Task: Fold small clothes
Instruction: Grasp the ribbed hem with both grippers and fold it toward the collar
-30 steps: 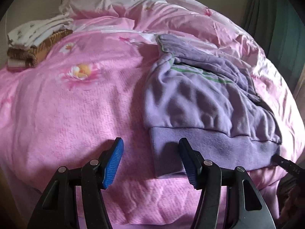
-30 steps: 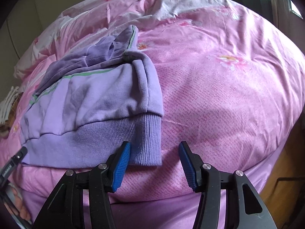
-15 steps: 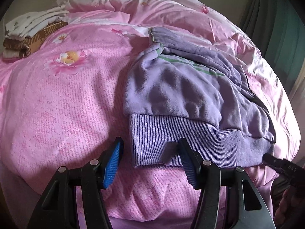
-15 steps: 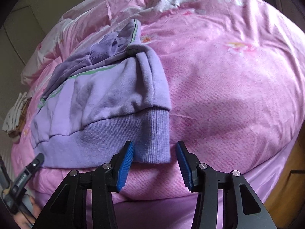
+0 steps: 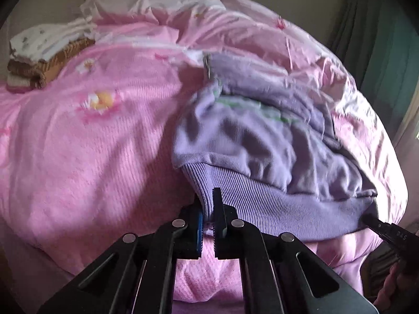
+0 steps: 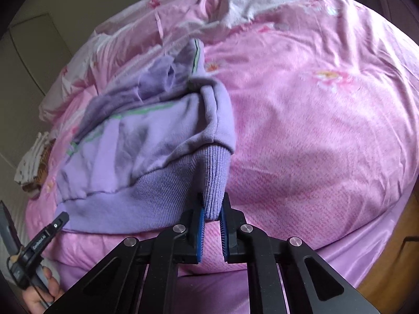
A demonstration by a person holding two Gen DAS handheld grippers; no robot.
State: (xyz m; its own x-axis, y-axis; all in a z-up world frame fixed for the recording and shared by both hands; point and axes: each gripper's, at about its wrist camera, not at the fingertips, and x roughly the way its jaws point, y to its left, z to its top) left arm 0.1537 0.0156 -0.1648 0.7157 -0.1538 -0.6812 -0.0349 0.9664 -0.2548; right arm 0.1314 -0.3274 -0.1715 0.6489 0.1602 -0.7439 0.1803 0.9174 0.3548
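- My left gripper (image 5: 208, 210) was clamped on the ribbed hem (image 5: 264, 196) of the purple sweatshirt (image 5: 251, 141), pinching its left corner between the blue pads, with the cloth bunched up into a narrow ridge above the fingertips.
- My right gripper (image 6: 211, 213) was closing on the opposite corner of the same hem — the ribbed band hung down between the pads, and both pads pressed against it.
- The sweatshirt lay on the pink bedspread (image 5: 86, 157), near the bed's front edge, its body rumpled and reaching back toward the pillows, with a thin green stripe (image 6: 136, 112) across the chest.
- From the left wrist view, the tip of the right gripper showed at the hem's far corner; from the right wrist view, the left gripper's black finger touched the hem's other end, with a hand (image 6: 42, 291) below it.
- A small stack of folded clothes (image 5: 44, 52) — white on top, brown beneath — sat on the bedspread well apart from the sweatshirt, toward the head of the bed.
- A dark green curtain (image 5: 379, 47) hung beside the bed.
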